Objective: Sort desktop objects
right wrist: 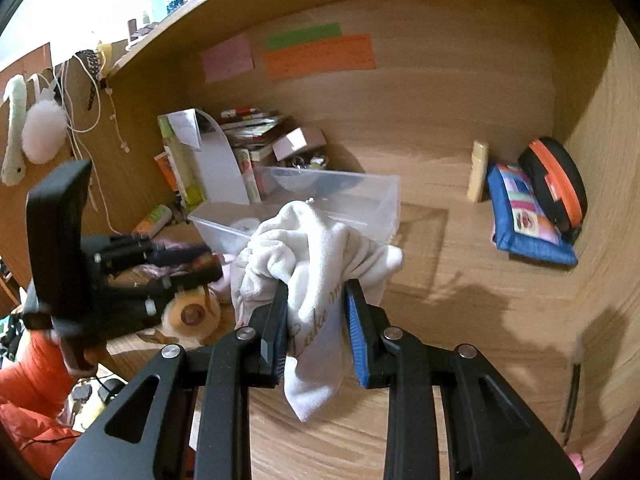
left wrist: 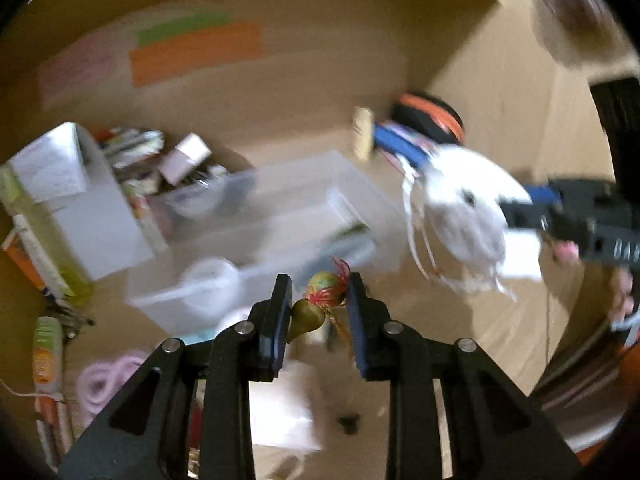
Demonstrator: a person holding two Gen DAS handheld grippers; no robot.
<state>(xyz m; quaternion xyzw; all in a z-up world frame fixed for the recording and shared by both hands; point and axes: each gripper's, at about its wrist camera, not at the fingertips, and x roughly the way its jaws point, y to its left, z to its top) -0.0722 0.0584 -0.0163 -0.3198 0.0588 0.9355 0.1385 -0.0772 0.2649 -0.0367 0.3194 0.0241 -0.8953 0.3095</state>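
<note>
In the left wrist view my left gripper [left wrist: 318,304] is shut on a small gourd ornament [left wrist: 310,314], golden-brown and green with red tassel threads, held above the desk clutter. The picture is blurred by motion. My right gripper [right wrist: 316,300] is shut on a crumpled white cloth [right wrist: 316,248] with script lettering, which hangs below the fingers. From the left wrist that cloth [left wrist: 460,216] shows at the right, in the right gripper [left wrist: 516,212]. A clear plastic bin [right wrist: 360,188] stands just behind the cloth, also seen as the bin [left wrist: 304,196] ahead of the gourd.
Books, a white file holder [right wrist: 216,160] and small boxes crowd the back left corner. A blue patchwork pouch [right wrist: 528,216], a black and orange case [right wrist: 556,184] and a cream bottle [right wrist: 478,176] sit at the back right. A tape roll [right wrist: 192,314] lies at the left.
</note>
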